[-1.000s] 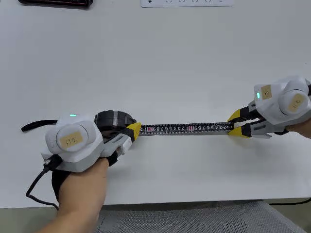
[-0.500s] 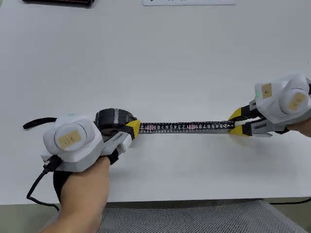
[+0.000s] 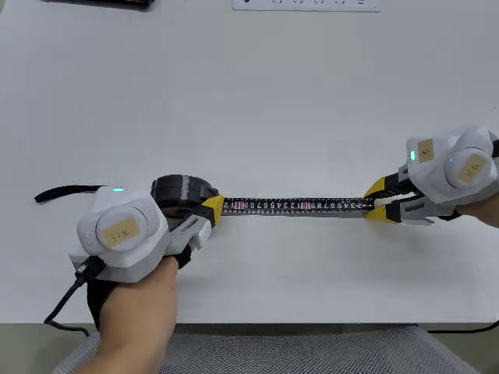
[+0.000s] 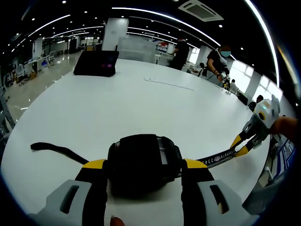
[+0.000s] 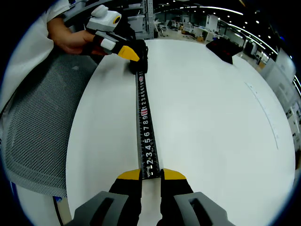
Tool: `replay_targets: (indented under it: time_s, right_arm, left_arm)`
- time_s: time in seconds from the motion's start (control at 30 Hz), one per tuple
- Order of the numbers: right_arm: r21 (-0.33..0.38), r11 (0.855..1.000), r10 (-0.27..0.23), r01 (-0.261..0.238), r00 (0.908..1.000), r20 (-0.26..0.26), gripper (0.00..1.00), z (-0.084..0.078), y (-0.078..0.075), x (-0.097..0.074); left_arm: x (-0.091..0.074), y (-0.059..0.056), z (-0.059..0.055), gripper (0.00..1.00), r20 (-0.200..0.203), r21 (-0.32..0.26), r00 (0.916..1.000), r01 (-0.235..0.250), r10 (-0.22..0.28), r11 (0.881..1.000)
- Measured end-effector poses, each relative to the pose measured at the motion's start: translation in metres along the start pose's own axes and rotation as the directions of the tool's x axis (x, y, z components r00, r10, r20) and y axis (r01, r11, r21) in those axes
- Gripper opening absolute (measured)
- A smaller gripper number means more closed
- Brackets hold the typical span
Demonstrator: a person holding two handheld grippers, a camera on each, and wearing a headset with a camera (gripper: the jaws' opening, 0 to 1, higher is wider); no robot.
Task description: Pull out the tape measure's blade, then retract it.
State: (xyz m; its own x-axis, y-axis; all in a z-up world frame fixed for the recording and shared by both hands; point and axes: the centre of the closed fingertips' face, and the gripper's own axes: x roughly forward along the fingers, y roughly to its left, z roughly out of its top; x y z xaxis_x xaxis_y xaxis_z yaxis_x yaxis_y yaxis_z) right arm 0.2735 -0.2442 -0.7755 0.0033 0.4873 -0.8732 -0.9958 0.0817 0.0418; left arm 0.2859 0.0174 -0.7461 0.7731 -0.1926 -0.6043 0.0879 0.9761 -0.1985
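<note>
A black tape measure (image 3: 182,192) rests on the white table (image 3: 257,101), its case (image 4: 144,160) held between the yellow-tipped jaws of my left gripper (image 3: 209,214), which is shut on it. Its black wrist strap (image 3: 64,192) trails to the left. The dark blade (image 3: 300,206) with white numerals runs rightwards over the table to my right gripper (image 3: 380,201), which is shut on the blade's end (image 5: 150,174). In the right gripper view the blade (image 5: 144,117) stretches away to the case (image 5: 139,63) and my left gripper (image 5: 126,52).
A white power strip (image 3: 306,5) and a dark flat device (image 3: 101,2) lie at the table's far edge. A grey mesh surface (image 3: 296,351) lies below the near edge. A black cable (image 3: 62,300) hangs from the left gripper. People stand far behind the table (image 4: 218,61).
The blade's length between the grippers looks about the same. The head camera has shifted slightly; both grippers keep their holds.
</note>
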Motion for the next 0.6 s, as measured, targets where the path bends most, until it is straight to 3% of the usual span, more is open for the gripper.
replay_targets:
  time_s: [0.4,0.6]
  right_arm:
    - [0.007,1.0,0.001,-0.001,1.0,0.002,0.11,0.0007,-0.0002,-0.0001]
    - [0.009,1.0,-0.002,0.002,1.0,0.002,0.11,0.0008,-0.0005,0.0002]
  left_arm:
    - [0.0022,0.0009,-0.0008,0.6,0.018,0.024,0.9997,-0.015,0.015,1.0]
    - [0.003,0.0015,-0.0013,0.59,0.009,0.028,1.0,-0.004,0.004,1.0]
